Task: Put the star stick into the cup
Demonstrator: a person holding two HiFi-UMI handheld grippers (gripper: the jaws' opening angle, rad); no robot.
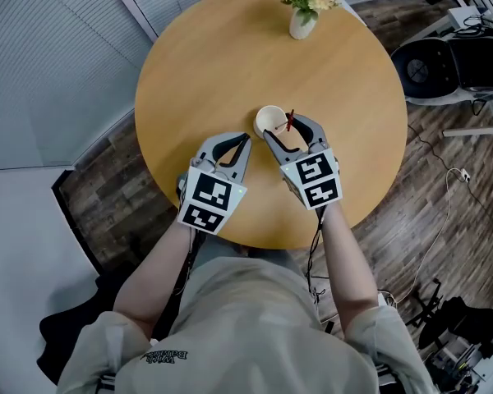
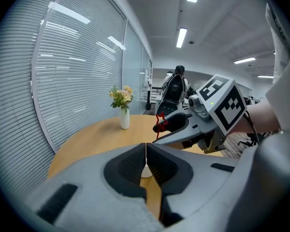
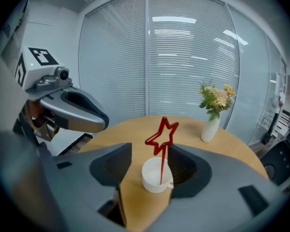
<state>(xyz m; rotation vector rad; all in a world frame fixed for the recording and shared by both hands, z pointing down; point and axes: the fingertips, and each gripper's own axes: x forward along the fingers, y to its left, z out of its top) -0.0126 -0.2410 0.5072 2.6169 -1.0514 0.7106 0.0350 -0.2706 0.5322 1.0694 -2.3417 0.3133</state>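
Well inside table [image 1: 214, 64] edge: cup [image 1: 269, 122]

Red star stick [image 3: 162, 138] upright inside white cup [image 3: 155, 177], star end up.

The right gripper's [image 3: 152, 151] jaws are matt grey plastic; the cup [image 3: 152, 178] between them is smooth, plain white, and the star stick [image 3: 162, 132] is glossy red plastic. The table [image 3: 130, 127] beneath is smooth, satin light wood. The vase [image 3: 210, 129] beyond looks glazed white, and the left gripper's [image 2: 146, 146] pads [image 2: 130, 166] look like dark ribbed rubber.
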